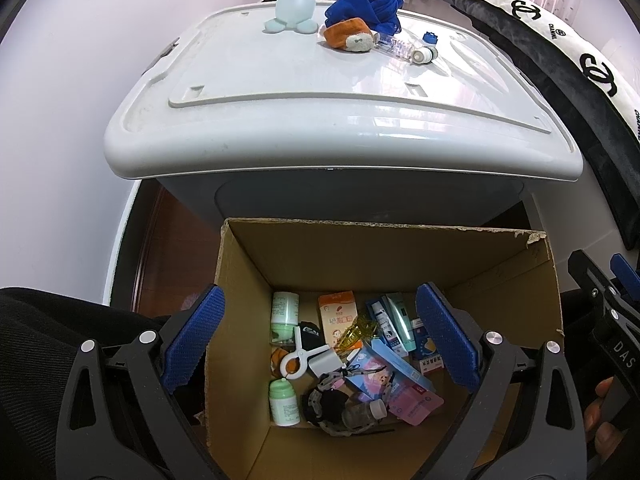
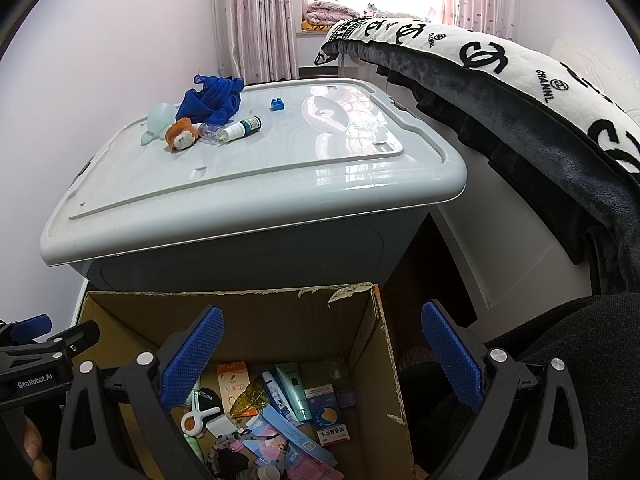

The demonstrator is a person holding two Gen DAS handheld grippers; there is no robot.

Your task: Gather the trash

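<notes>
Both claws hang over the cardboard box [image 1: 544,280], each spread wide and holding nothing: the left gripper [image 1: 320,336] above the heap of packets and tubes at the bottom, the right gripper [image 2: 320,354] over the box's right wall. The box stands on the floor against the front of the grey bin, and what is left to collect lies on the bin lid [image 2: 256,176], near its far left corner.

Working left to right across that lid, you have a pale blue toy [image 2: 158,120] at the edge, an orange plush toy [image 2: 182,134] touching it, a crumpled blue cloth [image 2: 212,98] just behind, a clear vial [image 2: 210,132] beside the plush, a small white bottle [image 2: 242,128] touching the vial, and a blue brick [image 2: 277,104] standing apart to the right.

My advice: lift clear of the box rim before reaching, and start with the brick, since nothing crowds it. The vial and bottle look likely to roll, so close across their width rather than nudging them from the end.
</notes>
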